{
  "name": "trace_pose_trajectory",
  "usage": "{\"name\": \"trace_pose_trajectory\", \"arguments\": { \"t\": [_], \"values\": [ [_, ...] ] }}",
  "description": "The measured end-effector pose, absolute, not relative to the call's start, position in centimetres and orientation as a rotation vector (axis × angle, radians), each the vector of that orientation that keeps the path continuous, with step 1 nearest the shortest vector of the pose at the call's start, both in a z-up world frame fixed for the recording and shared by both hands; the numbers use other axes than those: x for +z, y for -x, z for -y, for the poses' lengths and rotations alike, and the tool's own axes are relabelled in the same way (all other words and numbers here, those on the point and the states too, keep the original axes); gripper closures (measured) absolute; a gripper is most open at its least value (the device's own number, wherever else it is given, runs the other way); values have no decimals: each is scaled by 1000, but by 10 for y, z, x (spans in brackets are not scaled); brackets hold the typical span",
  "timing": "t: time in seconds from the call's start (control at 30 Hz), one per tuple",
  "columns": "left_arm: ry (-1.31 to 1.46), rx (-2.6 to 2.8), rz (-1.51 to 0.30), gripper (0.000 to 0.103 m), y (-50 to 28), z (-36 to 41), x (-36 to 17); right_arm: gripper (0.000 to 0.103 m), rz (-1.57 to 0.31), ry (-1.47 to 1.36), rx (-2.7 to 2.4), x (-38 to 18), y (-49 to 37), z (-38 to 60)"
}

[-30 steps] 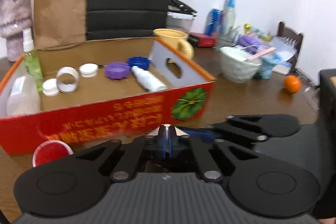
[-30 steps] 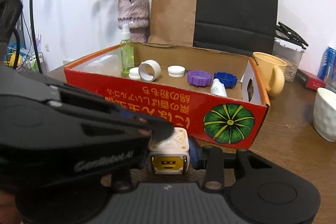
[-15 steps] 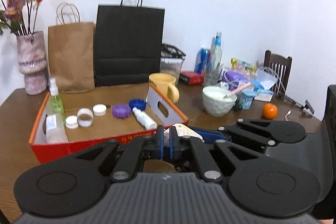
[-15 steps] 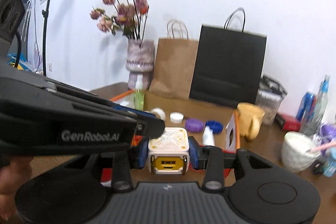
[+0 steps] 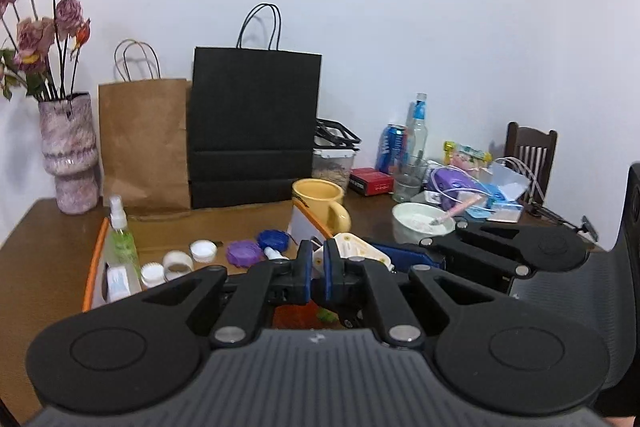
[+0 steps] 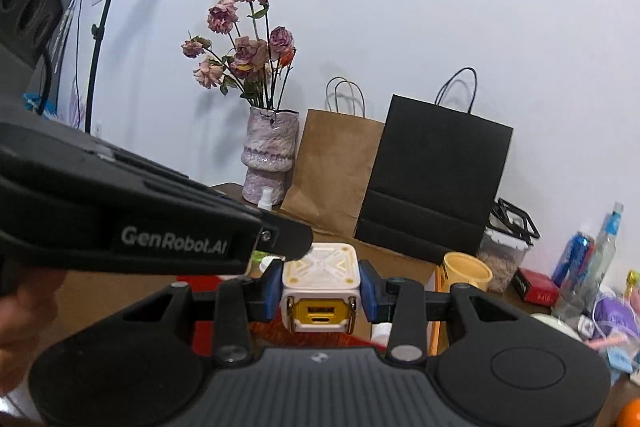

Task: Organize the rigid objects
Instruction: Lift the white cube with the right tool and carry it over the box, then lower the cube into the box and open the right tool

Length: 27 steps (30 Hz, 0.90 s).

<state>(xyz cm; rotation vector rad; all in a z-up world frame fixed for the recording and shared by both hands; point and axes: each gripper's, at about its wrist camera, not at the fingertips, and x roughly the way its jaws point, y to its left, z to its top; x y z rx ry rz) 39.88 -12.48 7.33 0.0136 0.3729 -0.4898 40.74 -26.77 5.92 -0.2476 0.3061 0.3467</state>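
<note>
Both grippers have gone up, so the box [image 5: 96,267] now sits low at 7 o'clock, and the right gripper [image 6: 320,293] squeezes the white cube [image 6: 319,289] while the left gripper [image 5: 316,267], pinched together and empty, touches its top, ready to drop it in.

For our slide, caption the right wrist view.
Right gripper clamps a white and yellow cube above the red box, left gripper alongside.

Your right gripper [image 6: 322,297] squeezes a white and yellow cube [image 6: 319,289]. Your left gripper [image 6: 294,245] touches the cube's top corner. Flowers [image 6: 244,43] stand in a vase [image 6: 269,155] behind.
</note>
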Motion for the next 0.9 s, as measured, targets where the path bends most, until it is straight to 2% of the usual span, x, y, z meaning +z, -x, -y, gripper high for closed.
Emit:
{"name": "trace_pose_trajectory", "arguments": {
  "t": [0.23,0.37,0.63,0.9],
  "values": [
    [-29,-437,-390,98,-458,118,79,65,-360,239,388,65,-486,265],
    [-8,-375,-430,98,-506,112,73,65,-448,248,400,50,-542,263],
    [-16,-282,-654,99,-593,102,15,65,-759,148,407,-8,-643,272],
    [-96,-247,-800,97,-626,101,-35,62,-970,57,431,-54,-683,282]
  ]
}}
